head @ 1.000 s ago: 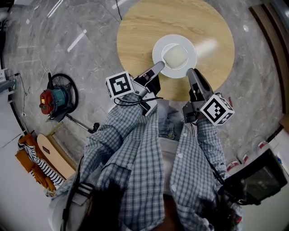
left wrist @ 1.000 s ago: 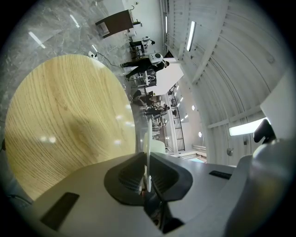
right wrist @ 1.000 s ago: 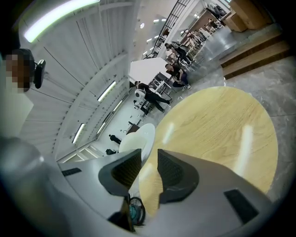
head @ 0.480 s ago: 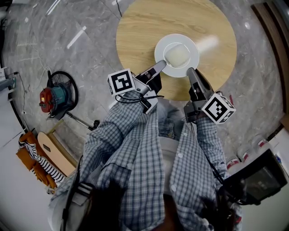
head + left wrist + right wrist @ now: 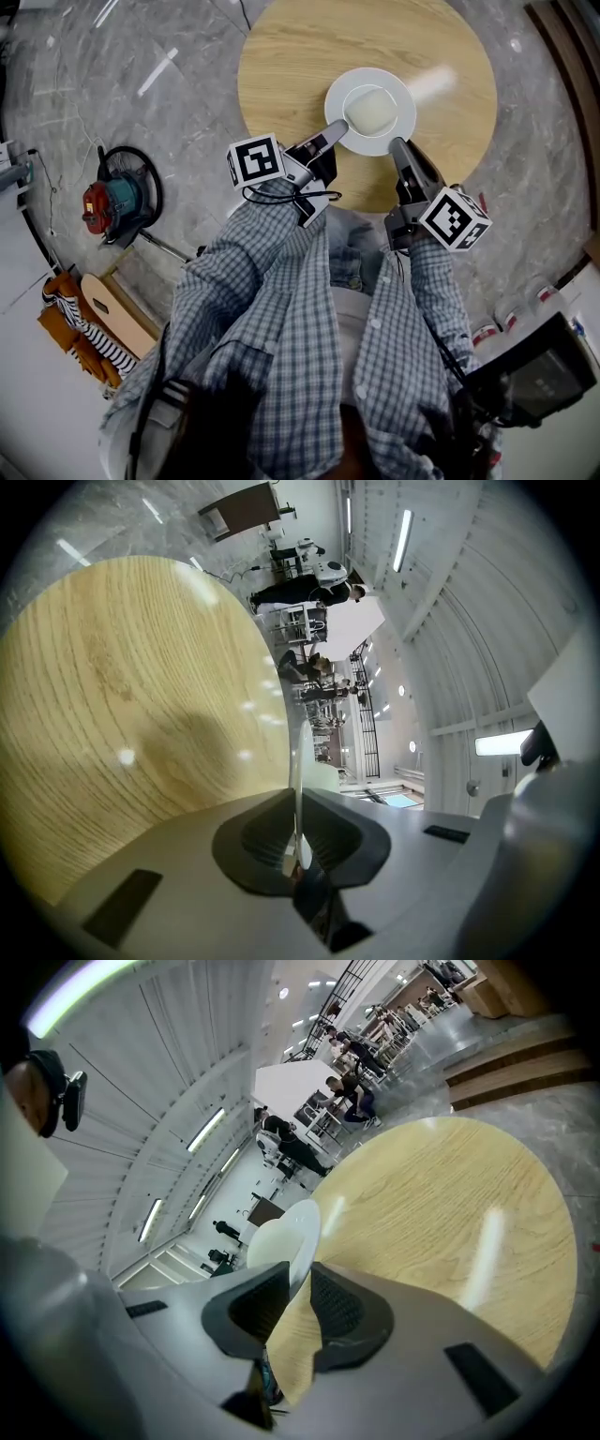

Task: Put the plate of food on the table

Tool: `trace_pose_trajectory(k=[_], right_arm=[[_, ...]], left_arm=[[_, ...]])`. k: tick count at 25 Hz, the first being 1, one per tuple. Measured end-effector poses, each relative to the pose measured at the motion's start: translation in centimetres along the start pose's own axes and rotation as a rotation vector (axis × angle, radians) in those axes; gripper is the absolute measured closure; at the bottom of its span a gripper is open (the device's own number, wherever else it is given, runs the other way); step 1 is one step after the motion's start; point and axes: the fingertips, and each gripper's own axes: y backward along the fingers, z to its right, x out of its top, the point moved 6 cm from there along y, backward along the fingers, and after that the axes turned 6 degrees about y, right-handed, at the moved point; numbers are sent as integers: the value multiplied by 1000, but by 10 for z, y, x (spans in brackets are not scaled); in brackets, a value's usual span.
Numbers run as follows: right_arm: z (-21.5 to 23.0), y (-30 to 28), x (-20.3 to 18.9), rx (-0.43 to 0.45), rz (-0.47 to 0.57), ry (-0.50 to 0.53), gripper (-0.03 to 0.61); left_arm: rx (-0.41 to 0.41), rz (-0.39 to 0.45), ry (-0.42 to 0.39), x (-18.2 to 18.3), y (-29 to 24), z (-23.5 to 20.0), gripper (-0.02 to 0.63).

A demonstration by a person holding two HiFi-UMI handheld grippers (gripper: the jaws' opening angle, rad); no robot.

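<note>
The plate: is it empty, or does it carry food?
Not empty. The plate carries a pale rounded lump of food at its middle, seen in the head view.

Table, top centre of head view: bare wood shows left of, above and right of the plate; widest open stretch is the upper-left arc. Plate's lower rim is taken, with left gripper and right gripper both clamped on it, near each other, and the person's sleeves fill the frame below. Food mounds at plate centre.

Floor obstacles:
- Left edge: red-and-teal power tool with cable loop, well apart from the table.
- Lower left: wooden board.
- Lower right: dark device.
- Upper right: brown furniture edge, with open marble floor between it and the table.
</note>
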Motion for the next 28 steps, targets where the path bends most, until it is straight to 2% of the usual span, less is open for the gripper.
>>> trace_pose_trajectory(k=[5,8,12,28], right_arm=[[6,-9,0,-11,-14,-13,502],[11,-17,5,-26,-23,-17,502],[18,-25,7,-51,-26,-22,502],[40,-45,-9,-113,-80,-56,502]], left_arm=[[18,-8,18,8,-6,-8,591],[0,-11,46,15,-15,-10,591],[48,-22,34,21,-19,-21,591],[111,-34,87,27,-27,-58,592]])
